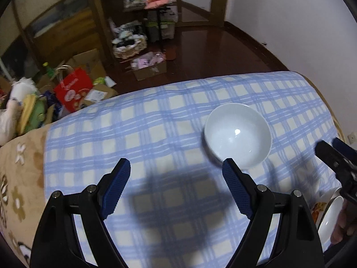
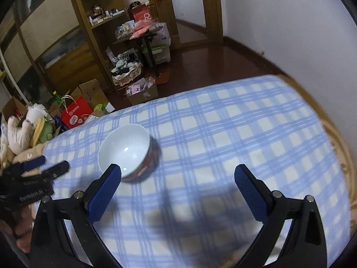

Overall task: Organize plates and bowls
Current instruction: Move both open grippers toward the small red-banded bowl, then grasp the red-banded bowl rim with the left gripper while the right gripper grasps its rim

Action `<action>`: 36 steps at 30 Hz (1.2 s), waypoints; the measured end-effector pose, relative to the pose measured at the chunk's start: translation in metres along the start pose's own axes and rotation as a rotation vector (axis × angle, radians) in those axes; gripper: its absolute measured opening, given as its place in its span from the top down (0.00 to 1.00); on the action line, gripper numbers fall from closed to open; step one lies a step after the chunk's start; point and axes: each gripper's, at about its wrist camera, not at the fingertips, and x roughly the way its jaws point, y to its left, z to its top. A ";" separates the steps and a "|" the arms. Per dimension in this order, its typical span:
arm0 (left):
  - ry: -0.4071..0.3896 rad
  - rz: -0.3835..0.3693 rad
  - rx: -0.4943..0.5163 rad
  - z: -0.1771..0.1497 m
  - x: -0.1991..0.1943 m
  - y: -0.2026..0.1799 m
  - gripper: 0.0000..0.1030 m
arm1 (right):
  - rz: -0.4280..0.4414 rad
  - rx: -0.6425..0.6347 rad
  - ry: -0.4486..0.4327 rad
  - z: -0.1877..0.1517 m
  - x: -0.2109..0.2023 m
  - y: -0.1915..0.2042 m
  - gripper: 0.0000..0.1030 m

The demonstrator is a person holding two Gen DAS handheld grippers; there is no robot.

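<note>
A white bowl (image 1: 237, 135) with a red patterned outside stands upright on the blue checked cloth (image 1: 156, 134); it also shows in the right wrist view (image 2: 125, 147). My left gripper (image 1: 176, 167) is open and empty above the cloth, its right fingertip just in front of the bowl. My right gripper (image 2: 177, 172) is open and empty, its left fingertip just in front of the bowl. A white plate (image 1: 331, 216) with a patterned rim lies at the cloth's right edge, below the right gripper (image 1: 328, 144), partly hidden.
The cloth (image 2: 223, 134) covers a bed. On the wooden floor beyond are a red paper bag (image 1: 72, 89), cardboard boxes (image 1: 149, 69), a laundry basket (image 2: 126, 76) and wooden shelves (image 2: 100, 22). Stuffed toys (image 2: 20, 131) lie at the left.
</note>
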 end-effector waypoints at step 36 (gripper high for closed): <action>0.128 -0.123 -0.007 0.006 0.070 -0.030 0.92 | 0.158 0.134 0.336 -0.005 0.103 0.021 0.89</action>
